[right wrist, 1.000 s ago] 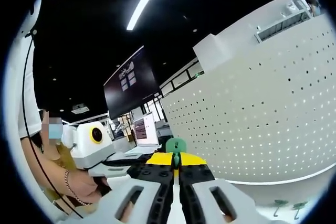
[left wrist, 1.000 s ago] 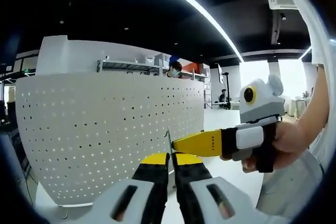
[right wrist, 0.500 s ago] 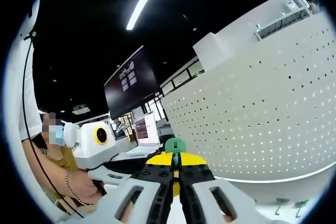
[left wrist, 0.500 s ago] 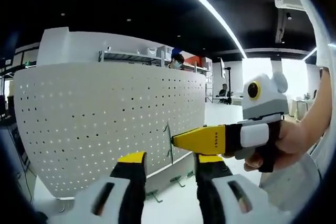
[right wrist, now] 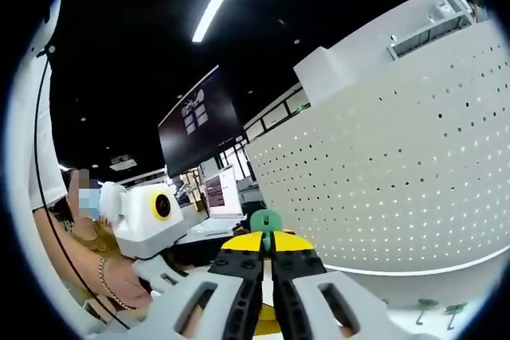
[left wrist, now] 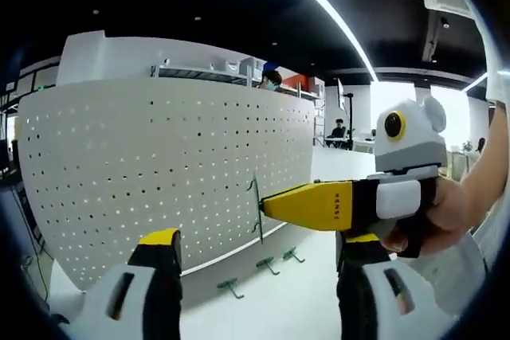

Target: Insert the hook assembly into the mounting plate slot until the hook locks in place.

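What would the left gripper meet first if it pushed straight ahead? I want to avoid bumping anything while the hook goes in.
Probably the white pegboard: the open left gripper points at its lower part, though depth is unclear.

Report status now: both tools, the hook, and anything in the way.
Left tool open, holding nothing. Right tool shut on the green metal hook, hook tip at the white perforated mounting plate. Three spare green hooks on the tabletop, not blocking.

The green hook (right wrist: 265, 220) is showing just a rounded end above the right gripper (right wrist: 267, 246), whose closed jaws are covering the rest. Spare hooks (left wrist: 263, 267) lying below the pegboard (left wrist: 159, 173) are appearing too small to make out.
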